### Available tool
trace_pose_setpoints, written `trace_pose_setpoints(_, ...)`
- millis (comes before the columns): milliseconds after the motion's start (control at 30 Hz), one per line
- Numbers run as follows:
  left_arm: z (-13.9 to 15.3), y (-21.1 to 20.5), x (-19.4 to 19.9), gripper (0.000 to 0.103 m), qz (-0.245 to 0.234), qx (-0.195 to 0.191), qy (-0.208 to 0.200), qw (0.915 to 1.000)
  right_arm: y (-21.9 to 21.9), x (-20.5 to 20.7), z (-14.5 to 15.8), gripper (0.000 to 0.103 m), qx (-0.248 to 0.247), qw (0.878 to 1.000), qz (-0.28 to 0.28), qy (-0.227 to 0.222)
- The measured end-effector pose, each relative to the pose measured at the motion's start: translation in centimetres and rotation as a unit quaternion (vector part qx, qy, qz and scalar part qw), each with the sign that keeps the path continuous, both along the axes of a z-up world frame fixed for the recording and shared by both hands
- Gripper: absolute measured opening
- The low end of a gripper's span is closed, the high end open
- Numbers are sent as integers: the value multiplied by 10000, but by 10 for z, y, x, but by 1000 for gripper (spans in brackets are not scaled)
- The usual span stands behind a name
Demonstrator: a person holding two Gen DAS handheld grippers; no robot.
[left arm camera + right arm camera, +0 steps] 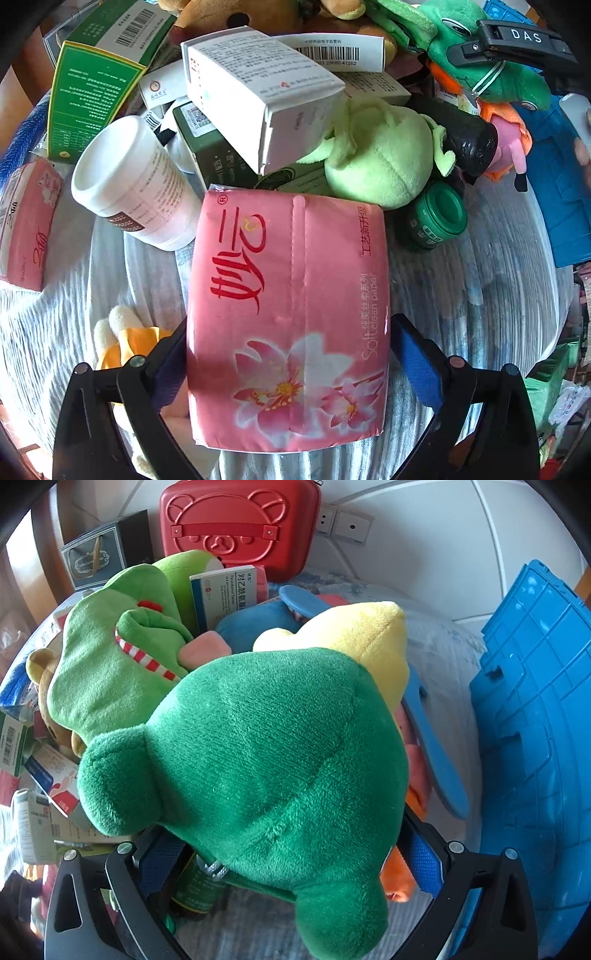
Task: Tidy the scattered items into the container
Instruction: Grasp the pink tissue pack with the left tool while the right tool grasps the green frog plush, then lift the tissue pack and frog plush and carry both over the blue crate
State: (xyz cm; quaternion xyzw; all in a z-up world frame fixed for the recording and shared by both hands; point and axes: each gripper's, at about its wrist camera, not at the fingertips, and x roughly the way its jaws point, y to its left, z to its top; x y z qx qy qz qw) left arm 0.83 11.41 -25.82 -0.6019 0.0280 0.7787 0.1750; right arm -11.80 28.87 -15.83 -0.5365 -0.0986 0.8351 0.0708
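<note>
the left gripper [288,369] straddles the pink tissue pack [288,317] on the bed — its long axis running straight ahead between released, wide jaws — while the right gripper [291,853] clasps the green plush toy [258,760].

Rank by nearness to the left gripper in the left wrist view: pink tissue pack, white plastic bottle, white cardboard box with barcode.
1. Pink tissue pack, between the left gripper fingers.
2. White plastic bottle, upper left.
3. White cardboard box with barcode, atop the pile beyond.
</note>
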Motion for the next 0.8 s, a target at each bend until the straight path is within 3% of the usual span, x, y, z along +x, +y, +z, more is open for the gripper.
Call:
trace_pose_setpoints(100,0,0,1,91,-62,15,-13,10000,0,0,0,103,-29,10000,-18,14)
trace_pose_setpoints(367,11,4,13,90,-130,59,124,9998,-3,12,10,78,-152,9997,43,165)
trace_pose_setpoints(800,39,6,27,89,-226,98,367,9990,-8,30,32,68,-331,9988,137,328)
